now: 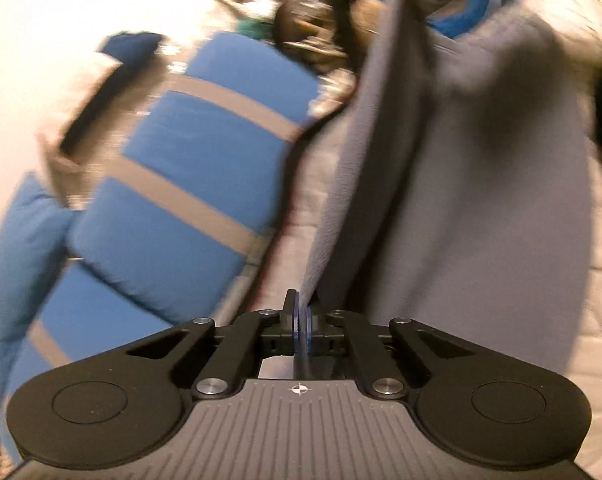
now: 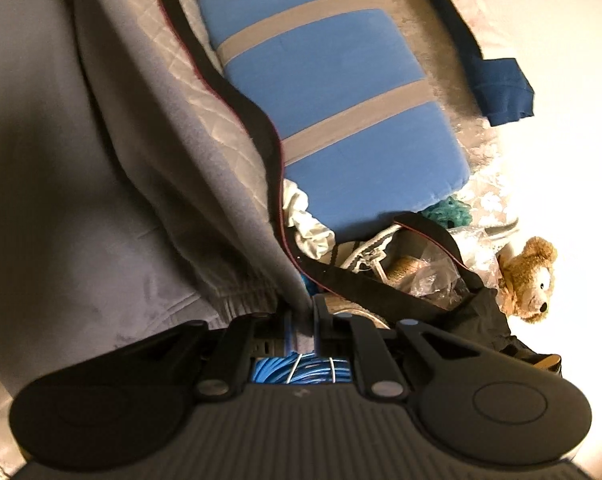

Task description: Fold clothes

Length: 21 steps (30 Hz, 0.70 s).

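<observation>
Both grippers, L (image 1: 302, 312) & R (image 2: 301, 312), pinch grey garment (image 1: 461, 200); black bag (image 2: 441, 280) holds clutter

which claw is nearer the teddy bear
Right. The right claw, shut on the grey garment, has the teddy bear just off to its side; the left claw sees it far ahead.

Soft matt fleece, grey garment (image 2: 113, 128), faintly napped; ribbed elastic cuff at 6 o'clock. Quilted pale cloth with a slight sheen, bed cover (image 2: 217, 112). Smooth matt blue fabric crossed by grey webbing bands, cushion (image 2: 325, 92). Fuzzy brown plush, teddy bear (image 2: 529, 280) at 3 o'clock. Matt black plastic with bright metal rivets, left tool (image 1: 301, 316) and right tool (image 2: 301, 320)
</observation>
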Each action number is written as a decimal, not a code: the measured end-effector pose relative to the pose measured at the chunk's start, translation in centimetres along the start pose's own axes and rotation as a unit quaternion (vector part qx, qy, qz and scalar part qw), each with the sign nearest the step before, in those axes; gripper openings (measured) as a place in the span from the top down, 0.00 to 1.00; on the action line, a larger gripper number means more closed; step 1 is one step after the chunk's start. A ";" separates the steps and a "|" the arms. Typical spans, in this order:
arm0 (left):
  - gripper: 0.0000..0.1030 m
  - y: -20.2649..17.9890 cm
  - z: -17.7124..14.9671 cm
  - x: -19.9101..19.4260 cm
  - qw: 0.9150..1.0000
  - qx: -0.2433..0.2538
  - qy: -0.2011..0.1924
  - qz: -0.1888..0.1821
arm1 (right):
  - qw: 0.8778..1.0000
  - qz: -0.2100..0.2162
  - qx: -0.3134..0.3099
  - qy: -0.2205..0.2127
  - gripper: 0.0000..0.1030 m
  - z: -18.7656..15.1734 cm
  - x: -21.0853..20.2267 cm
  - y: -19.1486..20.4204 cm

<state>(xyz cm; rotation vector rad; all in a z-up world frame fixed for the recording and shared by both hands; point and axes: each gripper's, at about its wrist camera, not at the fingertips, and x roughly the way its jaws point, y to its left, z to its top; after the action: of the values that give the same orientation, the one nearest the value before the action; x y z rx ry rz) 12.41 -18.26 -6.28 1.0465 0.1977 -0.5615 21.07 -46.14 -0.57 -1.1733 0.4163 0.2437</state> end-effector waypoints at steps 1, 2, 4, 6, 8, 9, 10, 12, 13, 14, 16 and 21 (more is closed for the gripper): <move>0.97 0.7 0.1 -0.5 1.000 -0.006 -0.005 0.005 | 1.000 -0.002 0.001 0.000 0.90 -0.1 -0.1 0.0; 0.97 1.4 0.2 -1.1 1.000 -0.011 -0.009 0.009 | 1.000 -0.003 0.002 0.001 0.90 -0.1 -0.2 0.0; 0.97 1.8 0.3 -2.2 1.000 -0.009 -0.017 0.011 | 1.000 -0.002 0.005 0.002 0.90 -0.4 -0.6 0.2; 0.97 1.4 0.3 -3.4 1.000 0.001 -0.023 0.006 | 1.000 0.003 0.007 0.003 0.90 -0.9 -1.1 0.5; 0.97 0.0 0.4 -4.3 0.999 0.025 -0.027 -0.004 | 1.000 0.011 0.011 0.005 0.90 -1.8 -1.8 1.3; 0.97 -0.9 0.5 -4.5 0.999 0.041 -0.029 -0.010 | 1.000 0.016 0.013 0.006 0.90 -2.2 -2.2 1.8; 0.97 -1.9 0.3 -4.8 0.998 0.059 -0.029 -0.016 | 1.000 0.021 0.012 0.007 0.90 -2.7 -2.5 2.5; 0.97 -3.9 0.0 -4.9 0.995 0.093 -0.028 -0.029 | 1.000 0.024 0.005 0.007 0.90 -3.7 -2.9 4.0; 0.97 -4.9 -0.3 -4.9 0.993 0.110 -0.026 -0.035 | 1.000 0.028 0.002 0.010 0.90 -4.2 -3.1 4.9; 0.97 -5.7 -0.7 -4.9 0.991 0.124 -0.024 -0.040 | 0.999 0.033 0.000 0.012 0.90 -4.6 -3.2 5.6; 0.97 -7.2 -1.6 -4.7 0.987 0.151 -0.020 -0.051 | 0.999 0.044 -0.011 0.017 0.90 -5.5 -3.3 7.2; 0.97 -9.0 -3.1 -3.9 0.980 0.187 0.001 -0.069 | 0.998 0.056 -0.037 0.021 0.91 -6.7 -3.7 10.0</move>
<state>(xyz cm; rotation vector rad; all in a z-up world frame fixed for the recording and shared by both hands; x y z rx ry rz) 4.66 -17.61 -13.09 1.4053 0.1694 -0.7416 12.56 -48.52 -9.47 -1.2310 0.5136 0.3349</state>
